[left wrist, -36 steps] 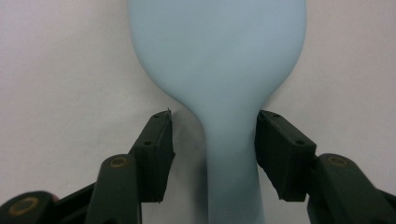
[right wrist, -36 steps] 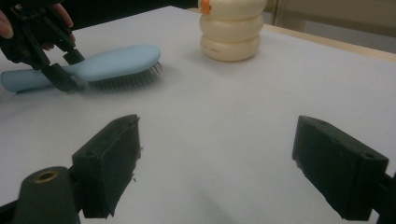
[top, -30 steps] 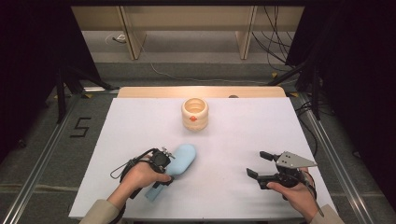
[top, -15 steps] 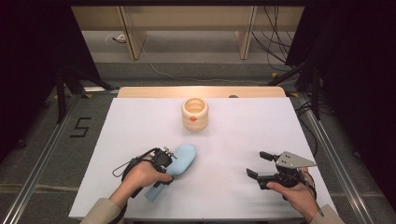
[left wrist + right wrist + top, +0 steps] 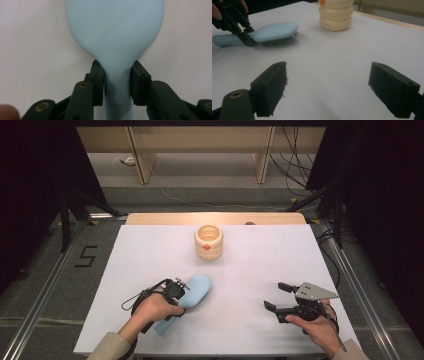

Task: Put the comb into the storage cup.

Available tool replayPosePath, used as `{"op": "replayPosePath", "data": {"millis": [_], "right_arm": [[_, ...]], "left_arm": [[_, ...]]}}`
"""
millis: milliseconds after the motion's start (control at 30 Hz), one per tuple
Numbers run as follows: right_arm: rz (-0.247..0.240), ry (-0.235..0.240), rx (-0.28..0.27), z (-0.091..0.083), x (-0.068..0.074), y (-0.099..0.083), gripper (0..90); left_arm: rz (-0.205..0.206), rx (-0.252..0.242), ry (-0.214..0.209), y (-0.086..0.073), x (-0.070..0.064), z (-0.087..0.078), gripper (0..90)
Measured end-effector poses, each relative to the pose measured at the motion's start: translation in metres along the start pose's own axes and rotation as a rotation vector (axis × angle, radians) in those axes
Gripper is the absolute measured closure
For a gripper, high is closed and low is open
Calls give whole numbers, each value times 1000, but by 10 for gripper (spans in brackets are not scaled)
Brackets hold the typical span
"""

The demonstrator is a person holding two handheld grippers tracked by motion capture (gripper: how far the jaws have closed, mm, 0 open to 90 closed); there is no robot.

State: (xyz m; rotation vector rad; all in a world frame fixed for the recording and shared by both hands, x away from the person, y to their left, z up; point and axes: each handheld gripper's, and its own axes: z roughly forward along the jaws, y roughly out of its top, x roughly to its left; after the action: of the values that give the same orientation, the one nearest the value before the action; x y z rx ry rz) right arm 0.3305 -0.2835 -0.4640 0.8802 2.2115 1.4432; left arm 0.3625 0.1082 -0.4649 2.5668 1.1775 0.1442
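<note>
A light blue hairbrush lies bristles-down on the white table, front left. My left gripper is shut on its neck, where handle meets head; the jaws press both sides of the hairbrush. The right gripper view shows the brush with bristles touching the table and the left gripper clamped on it. A cream ribbed wooden pot with an orange mark stands at the middle back, also seen as the pot. My right gripper is open at front right, with nothing between its jaws.
The white tabletop ends in a wooden strip at the back. Beyond it lie a floor with cables and dark stands at both sides. A rail with the number 5 runs along the left.
The left gripper and the brush have shifted very slightly; the brush's handle end now rests lower toward the front edge. The right gripper has stayed in place.
</note>
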Motion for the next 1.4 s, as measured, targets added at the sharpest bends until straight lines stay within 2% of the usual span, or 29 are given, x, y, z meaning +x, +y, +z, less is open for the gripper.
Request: {"op": "replayPosePath", "data": {"millis": [300, 533, 700, 933, 1133, 1400], "right_arm": [[0, 0, 0, 0, 0, 0, 161], [-2, 1, -1, 0, 0, 0, 161], [-1, 0, -1, 0, 0, 0, 161], [0, -1, -1, 0, 0, 0, 161], [-1, -1, -3, 0, 0, 0, 161], [-2, -1, -3, 0, 0, 0, 161]], "left_arm": [[-19, -15, -22, -2, 1, 0, 691], [-31, -46, -48, -2, -1, 0, 692], [-31, -73, -47, -1, -1, -2, 693], [-33, -139, -61, 0, -2, -7, 693], [-7, -207, -52, 0, -3, -10, 694], [-13, -261, -51, -1, -3, -12, 693]]}}
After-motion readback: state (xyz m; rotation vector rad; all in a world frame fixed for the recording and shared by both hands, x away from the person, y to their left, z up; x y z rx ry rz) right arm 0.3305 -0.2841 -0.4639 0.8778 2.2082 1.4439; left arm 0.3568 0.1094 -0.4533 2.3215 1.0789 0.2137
